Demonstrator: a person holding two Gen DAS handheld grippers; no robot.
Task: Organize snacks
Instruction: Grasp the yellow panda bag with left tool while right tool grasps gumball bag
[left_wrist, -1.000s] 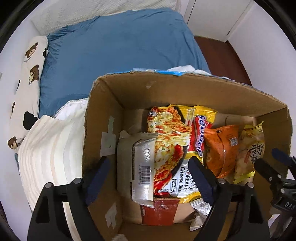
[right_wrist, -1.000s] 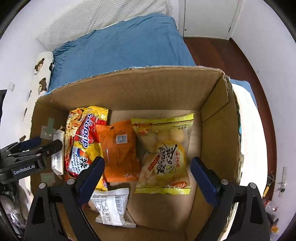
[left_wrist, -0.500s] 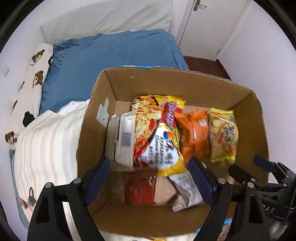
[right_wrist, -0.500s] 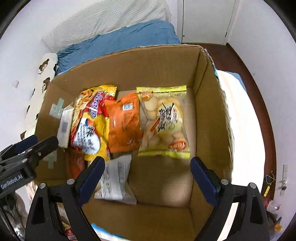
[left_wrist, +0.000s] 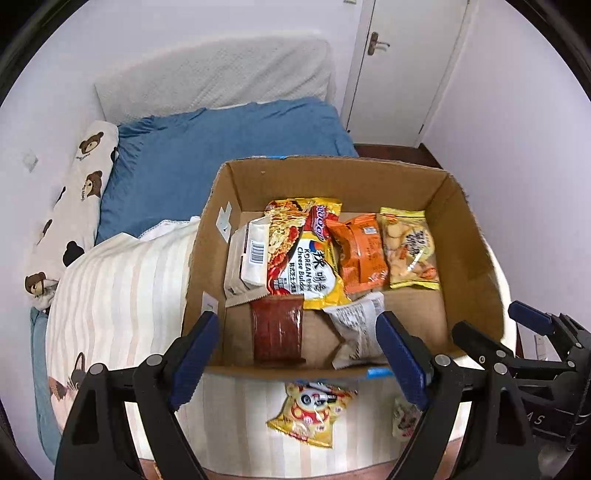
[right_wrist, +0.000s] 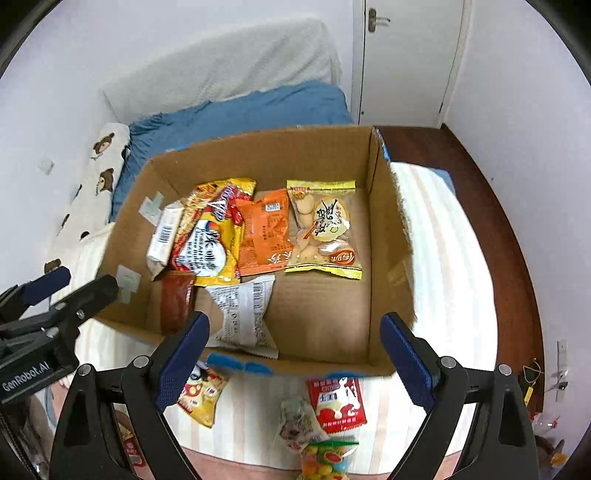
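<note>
1. Bedroom setting: a bed (left_wrist: 122, 295) with a striped cover carries an open cardboard box (left_wrist: 476, 258), with white walls and a door (left_wrist: 402, 66) behind.
2. Left hand-held gripper (left_wrist: 299, 362) hangs over the near edge of the box, its blue-padded jaws spread wide with nothing between them.
3. Right hand-held gripper (right_wrist: 295, 365) hangs over the same near edge, jaws equally wide and empty.
4. Just below the grippers, outside the box, loose snacks lie on the bed: a yellow packet (left_wrist: 312, 413), a red packet (right_wrist: 336, 400) and a bag of coloured sweets (right_wrist: 327, 458).
5. Inside the box, nearest the grippers, a dark red packet (left_wrist: 277, 330) and a white printed packet (left_wrist: 356, 332) lie on the cardboard floor.
6. Farther in, a row runs across the box: a white barcode packet (left_wrist: 253, 254), a yellow noodle packet (left_wrist: 306, 254), an orange packet (left_wrist: 360, 251) and a yellow biscuit bag (left_wrist: 408, 251), each touching or overlapping its neighbour.
7. Beyond the box lie a blue pillow (left_wrist: 207, 155) and a bear-print cushion (left_wrist: 70, 210) along the wall.
</note>
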